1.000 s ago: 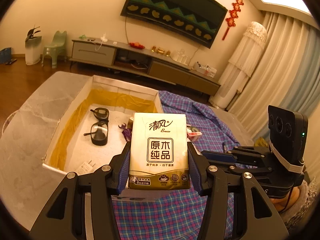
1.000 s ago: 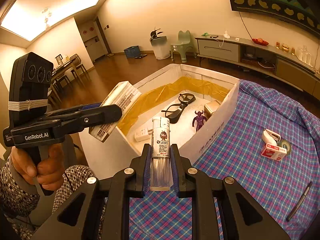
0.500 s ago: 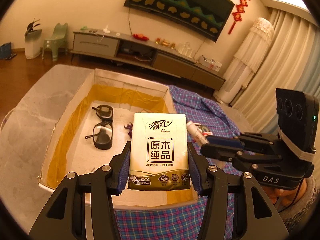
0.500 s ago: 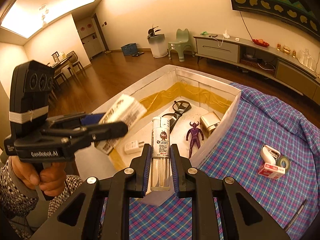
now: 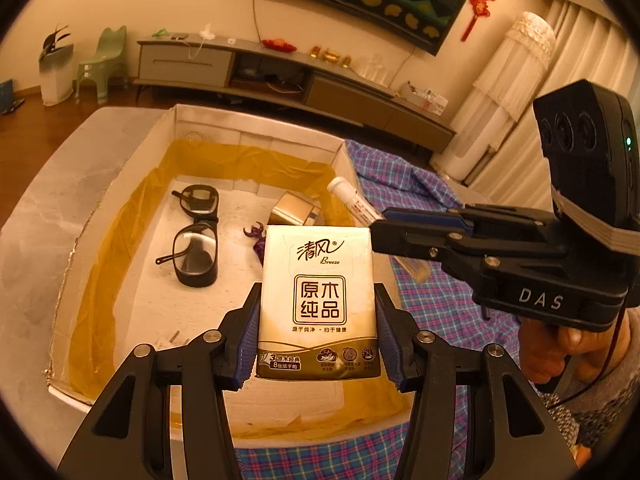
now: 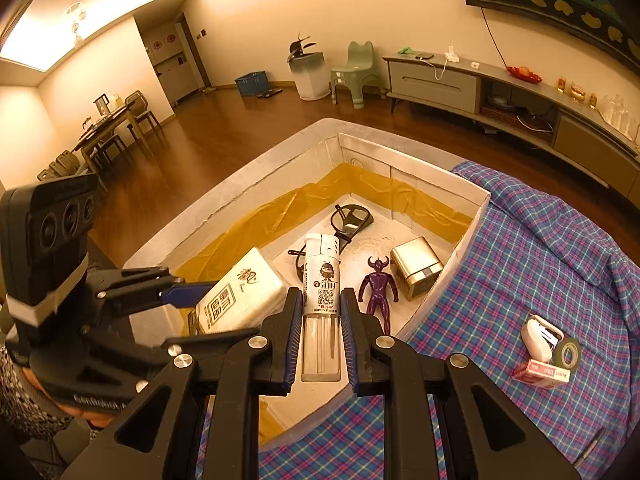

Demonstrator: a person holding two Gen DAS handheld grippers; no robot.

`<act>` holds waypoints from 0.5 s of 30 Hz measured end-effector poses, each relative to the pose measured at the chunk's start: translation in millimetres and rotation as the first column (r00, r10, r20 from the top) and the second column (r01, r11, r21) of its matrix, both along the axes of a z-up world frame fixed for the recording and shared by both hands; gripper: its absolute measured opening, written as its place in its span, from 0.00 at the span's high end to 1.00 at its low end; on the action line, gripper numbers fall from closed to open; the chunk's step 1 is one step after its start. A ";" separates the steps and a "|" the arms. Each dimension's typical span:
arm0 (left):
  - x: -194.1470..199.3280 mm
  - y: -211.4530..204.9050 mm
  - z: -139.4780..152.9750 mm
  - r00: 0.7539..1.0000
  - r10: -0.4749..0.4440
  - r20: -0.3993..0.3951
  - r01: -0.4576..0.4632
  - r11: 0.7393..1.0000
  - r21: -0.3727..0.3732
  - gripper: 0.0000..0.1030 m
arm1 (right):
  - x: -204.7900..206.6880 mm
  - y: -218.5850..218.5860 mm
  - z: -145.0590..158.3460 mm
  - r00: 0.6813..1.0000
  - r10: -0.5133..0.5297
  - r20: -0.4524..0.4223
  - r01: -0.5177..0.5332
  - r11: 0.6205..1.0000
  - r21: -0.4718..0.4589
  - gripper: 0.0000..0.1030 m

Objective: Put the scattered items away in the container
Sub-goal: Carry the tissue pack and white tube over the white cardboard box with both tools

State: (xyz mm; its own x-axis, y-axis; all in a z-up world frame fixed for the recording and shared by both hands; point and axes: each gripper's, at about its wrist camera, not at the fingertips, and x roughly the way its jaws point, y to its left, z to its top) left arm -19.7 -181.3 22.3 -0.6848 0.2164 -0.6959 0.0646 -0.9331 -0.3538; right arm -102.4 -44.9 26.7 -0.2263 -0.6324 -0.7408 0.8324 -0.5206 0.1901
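A pack of tissues (image 5: 318,304) is held upright between the two fingers of the left claw (image 5: 318,340), squeezed on both sides. It is held up over the near part of the white box (image 5: 256,136), which is lined with yellow film. A lighter (image 6: 322,304) is gripped between the fingers of the right claw (image 6: 321,334), with its white top pointed away from the camera. It is also held above the box, near the right wall. Inside the box, black glasses (image 5: 196,248), a purple toy figure (image 6: 378,290) and a small gold box (image 6: 416,272) are seen lying on the bottom. The box is set on a table with a blue checked cloth (image 6: 520,264). A tape roll (image 6: 568,354) and a red pack (image 6: 540,372) are left on the cloth, well apart from the box.
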 end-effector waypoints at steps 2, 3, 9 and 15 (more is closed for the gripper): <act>-1.9 -1.6 -3.5 1.000 -0.005 0.008 0.005 1.000 0.006 0.48 | -5.4 -3.1 -1.5 1.000 0.000 0.009 0.000 1.000 0.007 0.80; -2.6 -1.2 -5.0 1.000 -0.008 0.012 0.008 1.000 0.003 0.48 | -8.1 -5.1 -2.1 1.000 -0.001 0.012 0.000 1.000 0.011 0.80; -9.5 0.0 -17.1 0.998 -0.027 0.059 0.027 1.000 0.003 0.48 | -25.2 -21.3 -6.1 0.999 -0.006 0.031 0.005 0.999 0.036 0.80; -14.1 -7.0 -25.9 0.996 -0.026 0.082 0.023 0.999 0.036 0.48 | -40.1 -42.7 -17.3 0.997 -0.012 0.077 0.006 0.997 0.072 0.80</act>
